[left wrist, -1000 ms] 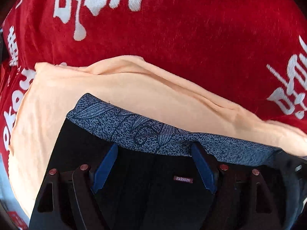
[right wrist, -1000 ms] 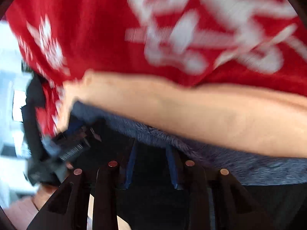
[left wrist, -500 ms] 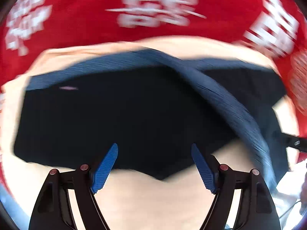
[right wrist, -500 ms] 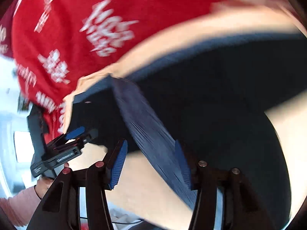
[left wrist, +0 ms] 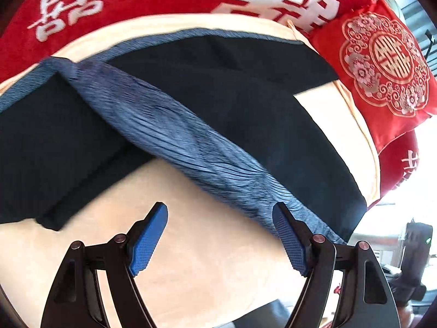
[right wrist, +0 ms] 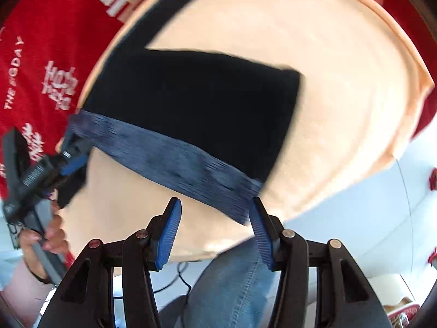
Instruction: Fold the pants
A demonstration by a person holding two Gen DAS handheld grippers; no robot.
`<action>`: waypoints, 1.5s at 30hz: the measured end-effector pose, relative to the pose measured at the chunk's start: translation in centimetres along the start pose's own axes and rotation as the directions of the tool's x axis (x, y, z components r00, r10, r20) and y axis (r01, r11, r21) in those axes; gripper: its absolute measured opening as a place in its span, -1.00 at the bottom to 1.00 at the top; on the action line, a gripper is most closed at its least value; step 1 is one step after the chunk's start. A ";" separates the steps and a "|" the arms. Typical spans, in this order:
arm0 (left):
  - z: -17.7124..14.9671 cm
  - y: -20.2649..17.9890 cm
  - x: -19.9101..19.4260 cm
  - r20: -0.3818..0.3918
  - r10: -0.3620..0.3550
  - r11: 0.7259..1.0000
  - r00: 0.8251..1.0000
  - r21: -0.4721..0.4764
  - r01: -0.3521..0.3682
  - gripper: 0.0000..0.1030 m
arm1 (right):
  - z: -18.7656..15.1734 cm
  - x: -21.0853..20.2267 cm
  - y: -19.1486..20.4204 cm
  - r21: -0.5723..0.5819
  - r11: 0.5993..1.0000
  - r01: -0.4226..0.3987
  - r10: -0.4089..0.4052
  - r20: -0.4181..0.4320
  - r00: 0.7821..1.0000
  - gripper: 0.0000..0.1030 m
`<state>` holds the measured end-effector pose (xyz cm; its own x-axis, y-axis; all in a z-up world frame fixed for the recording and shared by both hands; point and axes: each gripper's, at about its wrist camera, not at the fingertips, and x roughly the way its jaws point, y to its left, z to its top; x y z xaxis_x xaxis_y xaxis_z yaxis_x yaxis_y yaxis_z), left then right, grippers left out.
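The dark navy pants [left wrist: 245, 104] with a blue patterned waistband [left wrist: 191, 147] lie folded on a peach cloth [left wrist: 207, 259]. In the right wrist view the pants [right wrist: 196, 101] lie flat with the waistband [right wrist: 174, 164] nearest me. My left gripper [left wrist: 220, 235] is open and empty, just short of the waistband. It also shows in the right wrist view [right wrist: 73, 158], at the waistband's left end. My right gripper [right wrist: 214, 229] is open and empty, its right pad by the waistband's right end.
Red bedding with white lettering [left wrist: 82, 2] lies behind the peach cloth. A red embroidered cushion [left wrist: 385, 65] sits at the right. In the right wrist view, the person's blue jeans [right wrist: 232, 287] show below the cloth edge, and a white floor [right wrist: 368, 218] at the right.
Both grippers have pulled back from the pants toward the near edge of the cloth. The right gripper, narrowly open a second ago, has opened wider. The pants now lie flat, folded.
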<state>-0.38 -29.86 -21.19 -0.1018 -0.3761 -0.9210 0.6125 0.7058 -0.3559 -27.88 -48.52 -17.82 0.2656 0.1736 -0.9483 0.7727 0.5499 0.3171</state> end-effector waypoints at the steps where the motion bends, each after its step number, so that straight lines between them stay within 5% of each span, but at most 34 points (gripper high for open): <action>1: -0.3 -0.4 0.4 -0.010 0.001 1.000 1.000 0.003 -0.001 0.54 | -0.2 0.4 -0.6 0.007 1.000 -0.013 0.014 -0.003 1.000 0.08; 5: -0.5 -1.2 2.0 -0.042 0.028 1.000 0.999 0.012 -0.028 0.54 | 0.2 1.6 -1.4 -0.005 0.990 -0.140 0.139 -0.084 0.987 0.07; 7: -0.6 -1.6 2.3 -0.034 0.038 0.999 0.999 -0.001 -0.038 0.54 | 0.6 2.2 -1.8 -0.014 0.977 -0.211 0.208 -0.104 0.973 -0.15; 10: -0.5 -1.8 2.4 -0.020 0.001 0.998 1.000 -0.057 -0.003 0.53 | 1.1 3.1 -2.1 0.001 0.964 -0.264 0.261 -0.160 0.952 -0.80; 11: -0.5 -2.0 2.3 -0.018 -0.017 0.997 1.000 -0.075 0.016 0.41 | 1.3 2.9 -2.3 0.011 0.960 -0.280 0.278 -0.171 0.945 -0.92; 12: -0.4 -2.1 2.3 -0.016 -0.038 0.996 0.999 -0.087 0.036 -0.09 | 1.5 2.3 -2.3 0.007 0.956 -0.294 0.290 -0.174 0.941 -0.92; 14: 0.0 -2.6 2.7 -0.048 -0.066 0.992 0.997 -0.107 0.060 -0.26 | 2.4 0.8 -1.7 -0.028 0.949 -0.315 0.305 -0.183 0.935 -0.93; 24: 7.1 -5.0 -2.0 0.096 -0.092 0.981 0.991 -0.163 0.107 -0.26 | 16.8 -7.2 3.0 -0.206 0.883 -0.422 0.411 -0.097 0.906 -0.94; 28: 13.4 -5.7 -1.8 0.174 -0.080 0.985 0.982 -0.140 0.105 -0.26 | 25.8 -7.5 6.2 -0.304 0.870 -0.388 0.384 -0.076 0.920 -0.93; 32: 19.0 -6.1 -2.2 0.254 0.010 0.996 0.967 -0.093 0.014 -0.26 | 32.9 -6.2 9.4 -0.388 0.859 -0.335 0.336 -0.067 0.939 -0.93; 34: 21.0 -5.7 -2.3 0.263 0.062 0.995 0.963 -0.095 -0.038 -0.03 | 36.2 -4.8 11.1 -0.422 0.861 -0.282 0.289 -0.048 0.956 -0.93; 35: 21.4 -5.4 -2.3 0.267 0.095 0.992 0.959 -0.106 -0.069 0.29 | 37.6 -4.1 11.7 -0.427 0.865 -0.264 0.272 -0.043 0.961 -0.93; 37: 21.9 -4.7 -2.4 0.274 0.160 0.983 0.948 -0.127 -0.129 0.40 | 39.7 -2.8 12.4 -0.435 0.870 -0.235 0.241 -0.041 0.970 -0.93; 40: 21.1 -3.0 -1.2 0.218 0.218 0.970 0.951 -0.153 -0.187 0.41 | 41.6 -0.9 13.8 -0.494 0.865 -0.087 0.106 0.011 0.994 -0.85; 41: 20.6 -2.6 -0.6 0.191 0.233 0.966 0.954 -0.158 -0.204 0.41 | 41.9 -0.5 14.3 -0.505 0.862 -0.038 0.059 0.026 0.998 -0.65; 42: 20.0 -2.2 0.0 0.160 0.248 0.962 0.955 -0.160 -0.223 0.41 | 42.1 -0.5 14.6 -0.509 0.861 -0.006 0.036 0.049 0.998 -0.05; 44: 18.5 -1.5 1.5 0.101 0.288 0.949 0.952 -0.160 -0.270 0.41 | 41.7 -1.5 14.6 -0.510 0.860 -0.008 0.060 0.086 0.995 0.56; 45: 17.7 -1.2 2.1 0.079 0.301 0.945 0.950 -0.161 -0.286 0.41 | 41.2 -2.3 14.5 -0.508 0.861 -0.025 0.081 0.090 0.993 0.56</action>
<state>12.56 -42.14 -19.86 0.1498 -0.1926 -0.9698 0.4818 0.8707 -0.0985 6.43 -74.63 -10.55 0.3780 0.1438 -0.9146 0.3655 0.8844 0.2901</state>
